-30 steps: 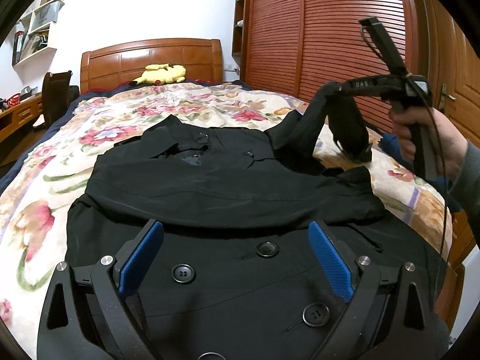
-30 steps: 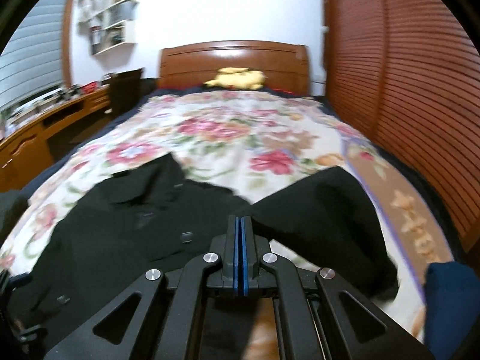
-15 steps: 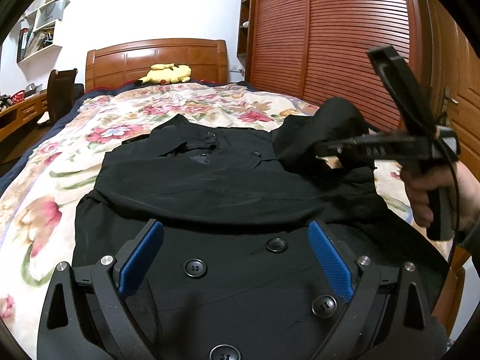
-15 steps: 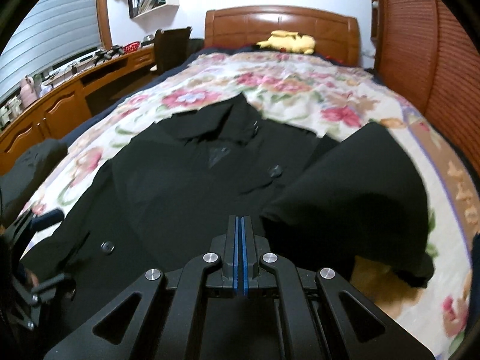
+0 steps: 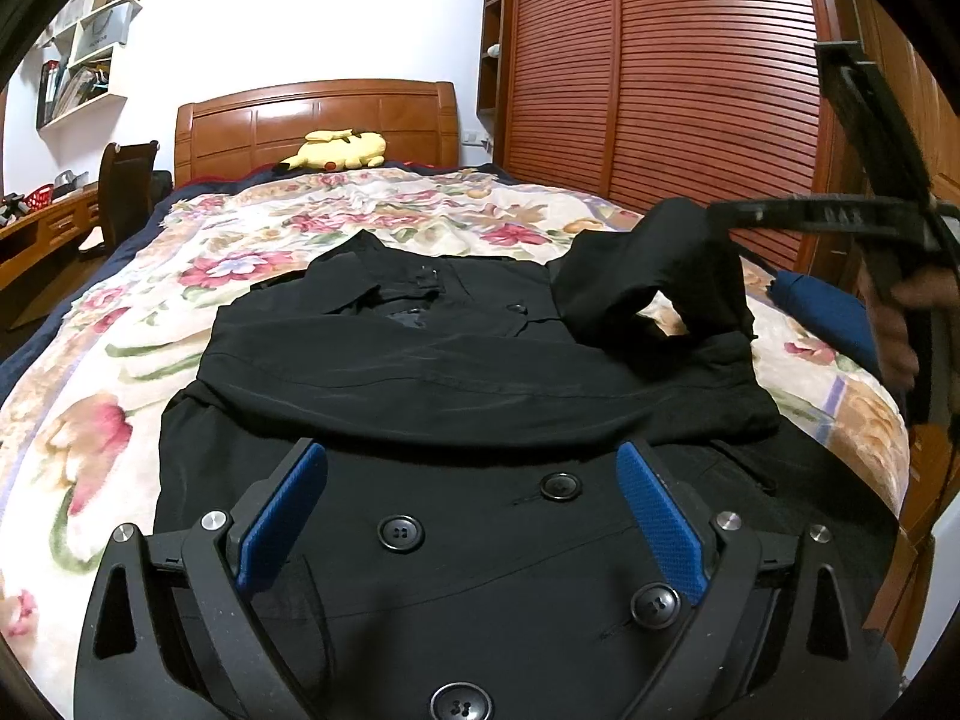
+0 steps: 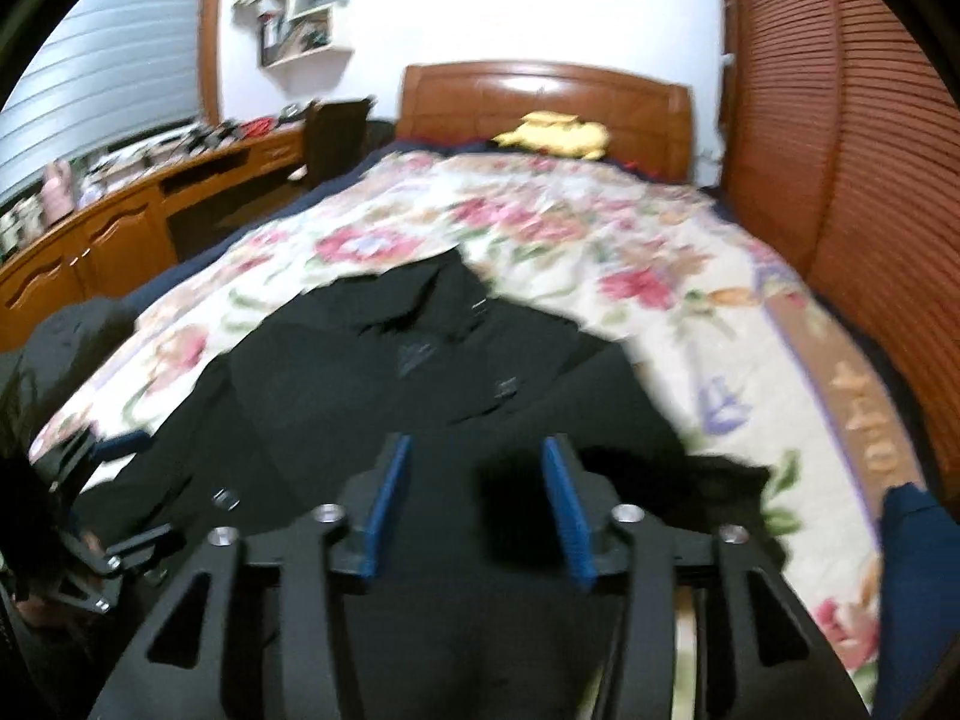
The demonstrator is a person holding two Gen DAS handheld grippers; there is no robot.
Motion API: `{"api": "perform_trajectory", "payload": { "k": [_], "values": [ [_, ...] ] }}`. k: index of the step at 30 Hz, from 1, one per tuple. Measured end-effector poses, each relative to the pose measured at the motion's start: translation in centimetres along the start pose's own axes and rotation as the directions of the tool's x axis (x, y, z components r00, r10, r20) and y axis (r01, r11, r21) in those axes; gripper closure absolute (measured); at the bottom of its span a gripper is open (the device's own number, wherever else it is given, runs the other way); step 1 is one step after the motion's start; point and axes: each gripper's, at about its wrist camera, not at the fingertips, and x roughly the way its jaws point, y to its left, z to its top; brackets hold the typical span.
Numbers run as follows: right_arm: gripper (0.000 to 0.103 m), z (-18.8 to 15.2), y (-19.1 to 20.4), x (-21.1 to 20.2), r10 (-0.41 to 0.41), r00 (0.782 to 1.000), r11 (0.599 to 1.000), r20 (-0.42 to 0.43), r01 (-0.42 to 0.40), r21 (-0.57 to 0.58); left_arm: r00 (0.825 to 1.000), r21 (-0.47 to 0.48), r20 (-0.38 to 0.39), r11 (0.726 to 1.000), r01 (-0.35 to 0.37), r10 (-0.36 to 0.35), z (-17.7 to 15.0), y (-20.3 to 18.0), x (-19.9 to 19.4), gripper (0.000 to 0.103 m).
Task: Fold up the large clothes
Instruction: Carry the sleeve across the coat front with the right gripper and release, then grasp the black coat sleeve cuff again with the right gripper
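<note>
Floral bed (image 5: 150, 324) holds black coat (image 5: 480, 372), quilt bare around; both grippers' jaws spread, empty.

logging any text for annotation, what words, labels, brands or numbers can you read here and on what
"DAS" (uncertain, faint): on the black body of the right gripper, seen from the left wrist view.
Orange marks on the bedspread border: they look like lettering, too blurred to read.
Items on the wall shelf: too small to read.
Black coat: no readable label.
</note>
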Motion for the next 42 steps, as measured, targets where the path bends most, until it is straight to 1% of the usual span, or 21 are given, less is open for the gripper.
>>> {"api": "perform_trajectory", "payload": {
  "k": [3,5,7,12,14,16,19,21,24,31,35,36,39,40,41,42],
  "values": [
    [0.049,0.4,-3.1,-0.2,-0.086,0.996,0.995,0.016,0.085,0.056,1.000,0.001,0.001,1.000,0.001,-0.001,0.0,0.0,0.0,0.006],
    [0.048,0.2,-5.1,0.6,-0.143,0.990,0.985,-0.001,0.142,0.098,1.000,-0.001,-0.001,1.000,0.001,-0.001,0.0,0.0,0.0,0.006],
    [0.048,-0.1,-7.0,1.8,-0.183,0.982,0.973,-0.036,0.186,0.137,1.000,-0.001,-0.002,1.000,0.001,-0.001,0.0,0.0,0.0,0.006],
    [0.048,-1.3,-10.2,5.4,-0.235,0.964,0.944,-0.127,0.257,0.205,1.000,0.002,-0.004,1.000,0.000,0.000,-0.1,0.1,-0.1,0.006],
    [0.048,-1.3,-10.7,7.0,-0.252,0.955,0.934,-0.158,0.282,0.218,1.000,0.004,-0.007,1.000,-0.001,0.001,-0.1,0.1,-0.1,0.006],
    [0.047,-1.5,-11.3,8.4,-0.263,0.942,0.923,-0.207,0.308,0.230,1.000,0.005,-0.010,1.000,-0.002,0.002,-0.1,0.1,0.1,0.006],
    [0.047,-2.6,-12.8,11.6,-0.277,0.921,0.906,-0.275,0.345,0.245,1.000,0.007,-0.013,1.000,-0.002,0.002,-0.2,0.1,0.1,0.005],
    [0.047,-3.2,-13.6,12.9,-0.263,0.913,0.899,-0.313,0.349,0.264,1.000,0.006,-0.013,1.000,-0.002,0.002,-0.1,0.1,0.2,0.005],
    [0.043,-4.0,-13.9,14.9,-0.238,0.892,0.895,-0.385,0.355,0.269,1.000,0.004,-0.014,1.000,0.000,0.001,-0.1,0.1,0.2,0.005],
    [0.041,-3.6,-13.0,16.0,-0.255,0.885,0.909,-0.389,0.357,0.215,1.000,0.013,-0.014,1.000,-0.001,0.001,-0.1,0.1,0.3,0.005],
    [0.041,-4.4,-13.0,16.3,-0.244,0.891,0.914,-0.382,0.343,0.215,1.000,0.018,-0.013,1.000,-0.003,0.003,-0.2,0.1,0.1,0.006],
    [0.043,-4.6,-12.9,16.0,-0.239,0.893,0.916,-0.380,0.337,0.216,1.000,0.019,-0.013,1.000,-0.002,0.003,-0.2,0.1,0.1,0.005],
    [0.054,-5.1,-12.8,15.5,-0.225,0.898,0.925,-0.377,0.319,0.208,1.000,0.017,-0.013,1.000,-0.002,0.002,-0.2,0.1,0.1,0.005],
    [0.060,-5.3,-12.6,15.0,-0.225,0.899,0.929,-0.377,0.315,0.197,1.000,0.016,-0.013,1.000,-0.001,0.001,-0.1,0.1,0.1,0.005],
    [0.063,-5.4,-12.3,14.8,-0.222,0.899,0.932,-0.377,0.309,0.188,1.000,0.015,-0.012,1.000,-0.001,0.001,-0.2,0.1,0.0,0.006],
    [0.068,-5.4,-12.2,14.6,-0.219,0.898,0.936,-0.381,0.304,0.178,1.000,0.015,-0.012,1.000,-0.001,0.001,-0.2,0.1,0.0,0.006]
  ]
}}
